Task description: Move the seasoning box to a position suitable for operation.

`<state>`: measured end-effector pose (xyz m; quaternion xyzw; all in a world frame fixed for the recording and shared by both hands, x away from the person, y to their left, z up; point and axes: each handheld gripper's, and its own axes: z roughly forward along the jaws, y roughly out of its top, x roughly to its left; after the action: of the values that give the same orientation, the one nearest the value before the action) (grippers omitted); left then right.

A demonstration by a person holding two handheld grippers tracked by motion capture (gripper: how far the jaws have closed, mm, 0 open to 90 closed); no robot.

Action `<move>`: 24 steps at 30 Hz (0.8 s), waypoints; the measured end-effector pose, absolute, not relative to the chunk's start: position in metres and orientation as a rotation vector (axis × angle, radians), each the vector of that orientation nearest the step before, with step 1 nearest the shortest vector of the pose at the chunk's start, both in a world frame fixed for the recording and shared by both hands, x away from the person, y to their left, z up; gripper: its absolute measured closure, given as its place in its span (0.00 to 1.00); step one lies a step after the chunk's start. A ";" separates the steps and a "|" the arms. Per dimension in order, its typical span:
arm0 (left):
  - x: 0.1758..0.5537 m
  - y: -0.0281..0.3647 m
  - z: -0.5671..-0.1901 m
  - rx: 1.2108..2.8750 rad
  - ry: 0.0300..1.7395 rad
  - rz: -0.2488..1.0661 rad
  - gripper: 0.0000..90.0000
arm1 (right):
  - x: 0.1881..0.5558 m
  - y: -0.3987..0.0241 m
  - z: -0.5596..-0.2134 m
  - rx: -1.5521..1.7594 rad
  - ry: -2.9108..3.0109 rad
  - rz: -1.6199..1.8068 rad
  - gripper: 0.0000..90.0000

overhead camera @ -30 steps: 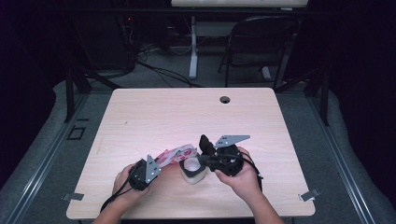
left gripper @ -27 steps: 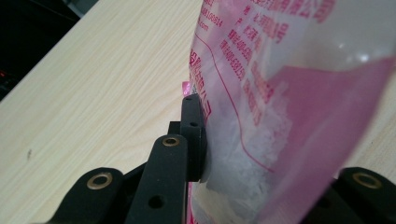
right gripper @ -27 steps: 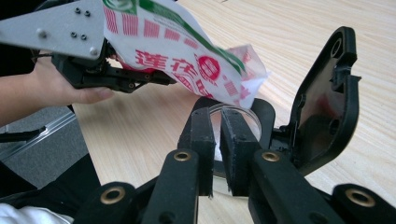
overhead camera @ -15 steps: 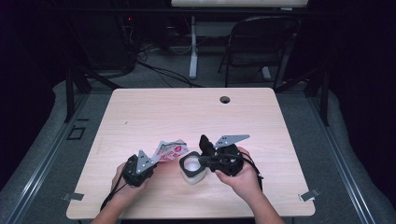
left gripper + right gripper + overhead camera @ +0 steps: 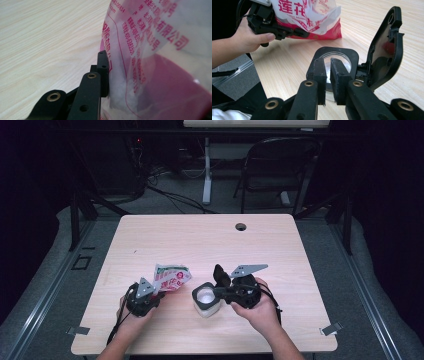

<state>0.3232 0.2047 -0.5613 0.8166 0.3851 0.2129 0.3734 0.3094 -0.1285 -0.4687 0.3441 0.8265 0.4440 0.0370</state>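
A red and white plastic bag [image 5: 171, 277] printed with red characters and holding white grains [image 5: 120, 92] hangs from my left gripper [image 5: 151, 291], which is shut on the bag's lower edge; one black jaw presses the film and the other is hidden behind the bag [image 5: 160, 57]. To its right on the table stands a small clear container [image 5: 206, 299] with a black rim [image 5: 352, 53] and an open flip lid [image 5: 387, 45]. My right gripper [image 5: 329, 80] is shut on the container's near wall. The bag [image 5: 312, 17] sits apart from the container, to its left.
The light wooden table [image 5: 210, 240] has a round cable hole [image 5: 241, 226] near its far edge. A folding chair [image 5: 280, 170] and cables stand on the floor behind it. Both hands work close to the table's near edge.
The left gripper has drawn the bag left, away from the container's mouth, and the bag now sits higher and clear of it. The right gripper and container have stayed put.
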 end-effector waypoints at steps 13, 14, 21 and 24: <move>0.326 0.218 -0.557 2.036 1.046 0.571 0.90 | 0.310 -0.130 -0.469 1.065 2.526 1.367 0.92; 0.326 0.220 -0.556 2.035 1.051 0.574 0.90 | 0.310 -0.130 -0.469 1.064 2.527 1.367 0.92; 0.328 0.232 -0.554 1.999 1.097 0.599 0.90 | 0.310 -0.130 -0.470 1.064 2.524 1.366 0.92; 0.329 0.239 -0.553 1.977 1.128 0.613 0.90 | 0.310 -0.130 -0.470 1.066 2.524 1.363 0.92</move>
<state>0.3295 0.2393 -0.5529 0.7749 0.4422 0.2403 0.3824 0.3101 -0.1303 -0.4698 0.3482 0.8241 0.4449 0.0409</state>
